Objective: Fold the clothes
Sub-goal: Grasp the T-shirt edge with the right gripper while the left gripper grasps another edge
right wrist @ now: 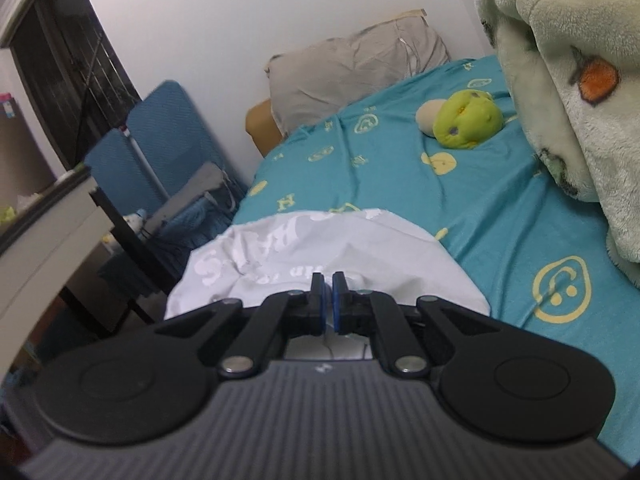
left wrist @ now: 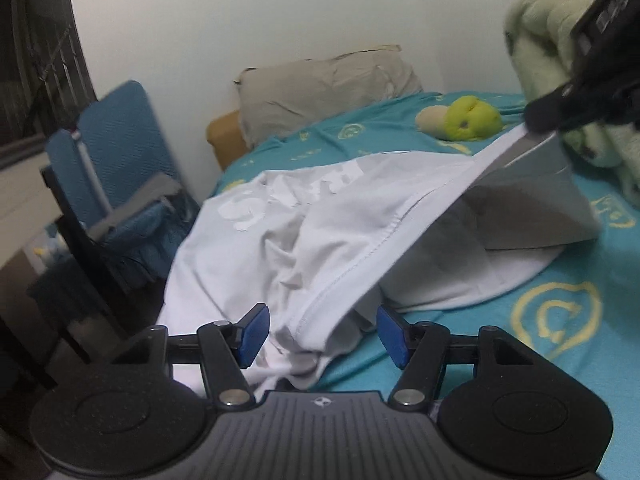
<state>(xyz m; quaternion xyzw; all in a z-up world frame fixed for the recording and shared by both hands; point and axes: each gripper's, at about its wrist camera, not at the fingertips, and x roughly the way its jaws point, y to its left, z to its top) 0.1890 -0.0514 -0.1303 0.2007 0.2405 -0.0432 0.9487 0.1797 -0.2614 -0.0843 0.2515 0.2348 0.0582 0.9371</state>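
Note:
A white T-shirt (left wrist: 288, 240) with pale lettering lies crumpled on the teal bed sheet (left wrist: 560, 320). My left gripper (left wrist: 322, 330) is open, its blue pads on either side of the shirt's hem near the bed's front edge. My right gripper (right wrist: 327, 304) is shut on the white T-shirt (right wrist: 320, 248) and holds a part of it up. In the left wrist view the right gripper (left wrist: 540, 118) shows at the upper right, pulling the hem taut above the bed.
A green and beige plush toy (left wrist: 464, 118) lies on the sheet behind the shirt. A fluffy pale green blanket (right wrist: 568, 80) is piled at the right. A grey pillow (left wrist: 324, 88) leans on the wall. A blue chair (left wrist: 120, 168) stands left of the bed.

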